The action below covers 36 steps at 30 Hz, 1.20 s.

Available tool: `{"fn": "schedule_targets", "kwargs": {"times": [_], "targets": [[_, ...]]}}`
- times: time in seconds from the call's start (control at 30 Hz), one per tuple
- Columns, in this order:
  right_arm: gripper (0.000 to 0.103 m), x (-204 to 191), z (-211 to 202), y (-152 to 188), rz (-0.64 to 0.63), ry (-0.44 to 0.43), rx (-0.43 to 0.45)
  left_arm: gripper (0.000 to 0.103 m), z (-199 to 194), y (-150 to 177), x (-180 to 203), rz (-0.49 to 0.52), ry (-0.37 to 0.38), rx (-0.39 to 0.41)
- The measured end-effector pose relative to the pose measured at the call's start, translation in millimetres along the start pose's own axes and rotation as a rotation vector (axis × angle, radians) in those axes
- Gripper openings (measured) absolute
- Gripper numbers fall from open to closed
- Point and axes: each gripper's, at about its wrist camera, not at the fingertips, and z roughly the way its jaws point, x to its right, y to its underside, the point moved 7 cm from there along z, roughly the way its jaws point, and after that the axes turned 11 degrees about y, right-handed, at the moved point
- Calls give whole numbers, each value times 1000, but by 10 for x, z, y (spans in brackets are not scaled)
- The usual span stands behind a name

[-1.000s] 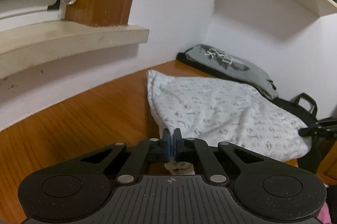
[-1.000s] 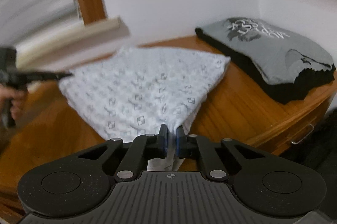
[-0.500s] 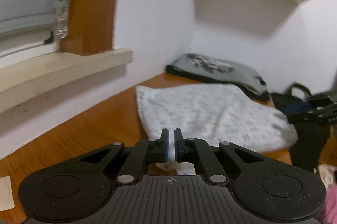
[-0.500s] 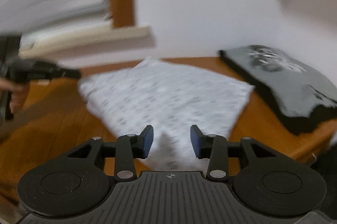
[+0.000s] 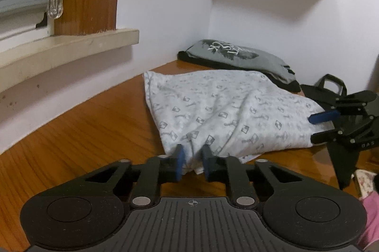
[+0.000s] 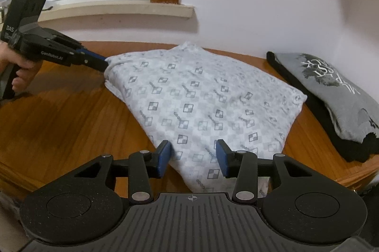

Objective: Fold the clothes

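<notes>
Two grippers work one white patterned cloth [image 6: 201,95], which lies folded flat on the wooden table [image 6: 59,121], just beside a folded grey tee [image 6: 331,86] near the wall corner.

We read the step as the end of a fold, with the corners set down and release under way. The right gripper [image 6: 193,157] has its jaws opening. The near corner of the cloth lies between the spread pads, and they do not press on it. The left gripper [image 5: 193,163] has its jaws nearly together, pinching a bunch of cloth at the other near corner. The right view shows its tips right on that corner, with a hand [image 6: 19,67] on the grip.

Next, we judge that the left must let go too. Both grippers then back off without dragging the top layer. After that comes either one more fold across or a move onto the tee. Thin cloth slips, so we expect any regrip to need all layers at once.

Writing:
- The left gripper body reads "DAS", and its side reads what looks like "GenRobot.AI".
- The right gripper shows "DAS" in the left view.
- The tee has a white print with large letters, possibly "ROCK". We see it sideways and cannot read the rest.
</notes>
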Motion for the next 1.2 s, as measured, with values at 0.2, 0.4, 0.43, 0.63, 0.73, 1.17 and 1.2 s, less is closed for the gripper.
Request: {"fn": "schedule_targets", "kwargs": {"times": [0.2,0.4,0.43,0.63,0.73,1.17,1.2], "targets": [[42,-3,-5,48,-33,1,-21,2,-152,-38,-172,-29,-84,10],[42,49,-20,58,-8,-6,-16,0,-389,-112,-330,-60,-109,77],[42,52,-36,52,-6,-7,-14,0,-410,-138,-307,-57,-104,90],[42,209,-206,-159,67,-17,59,11,-140,-287,-64,-34,-18,60],[43,289,-101,-274,122,1,84,35,150,-391,15,0,-2,16],[43,294,394,-67,98,-5,27,38,674,-252,-131,-1,4,-86],[43,290,393,-68,95,-5,27,38,681,-252,-128,5,2,-86]]}}
